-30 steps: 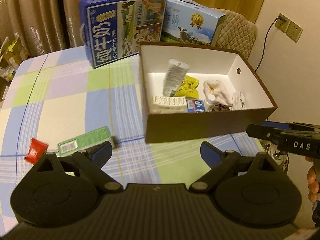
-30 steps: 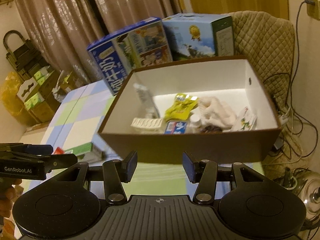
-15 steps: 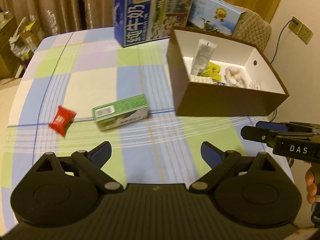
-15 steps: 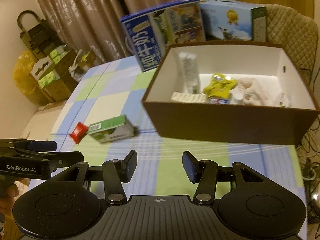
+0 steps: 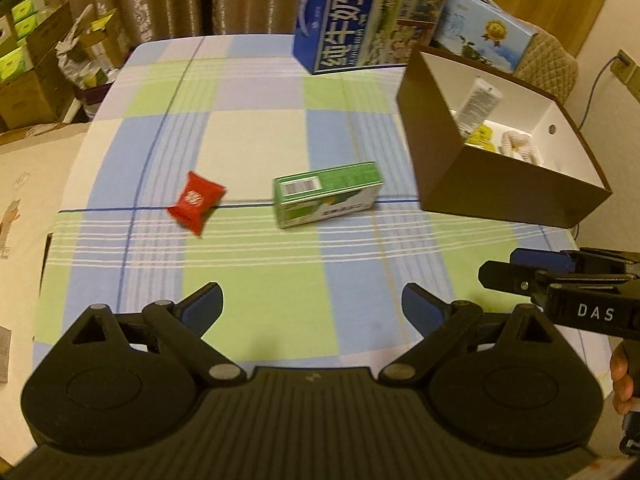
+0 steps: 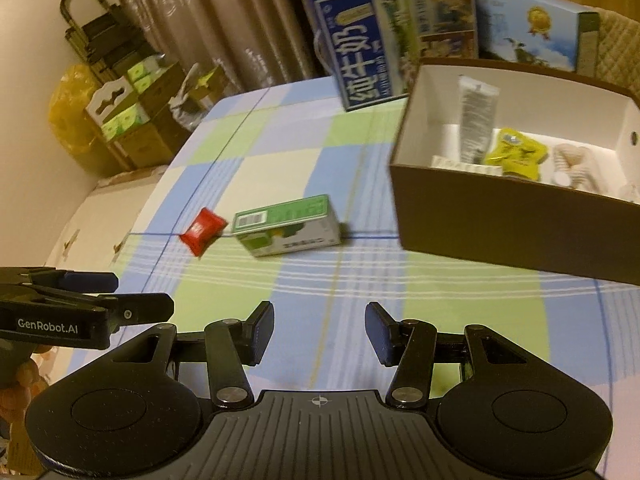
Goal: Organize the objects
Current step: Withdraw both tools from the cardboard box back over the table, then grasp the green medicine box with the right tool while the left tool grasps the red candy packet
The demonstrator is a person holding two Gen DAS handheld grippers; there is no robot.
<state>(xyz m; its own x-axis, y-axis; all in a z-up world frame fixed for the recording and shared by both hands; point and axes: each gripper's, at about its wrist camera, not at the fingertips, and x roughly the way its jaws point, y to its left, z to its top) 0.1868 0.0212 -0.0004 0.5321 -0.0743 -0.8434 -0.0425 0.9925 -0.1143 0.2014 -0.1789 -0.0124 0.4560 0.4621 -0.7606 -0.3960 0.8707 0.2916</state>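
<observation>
A: How do the claws stand?

B: The left claw (image 5: 312,306) is spread wide with nothing between its blue pads, hanging over the near edge of the checked desk (image 5: 256,140). The right claw (image 6: 320,332) is also parted and empty, over the same near edge, to the right of the left one.

A: And what lies beyond them?

B: A green carton (image 5: 326,192) lies on its side near the middle of the desk. A red sachet (image 5: 196,202) lies to its left, apart from it. To the right stands a brown box (image 5: 500,188) with a white inside, holding a grey tube (image 6: 476,120), a yellow packet (image 6: 514,152) and other small items. Behind it, at the far edge, stand a blue milk carton case (image 5: 368,16) and a lighter blue case (image 5: 484,36).
</observation>
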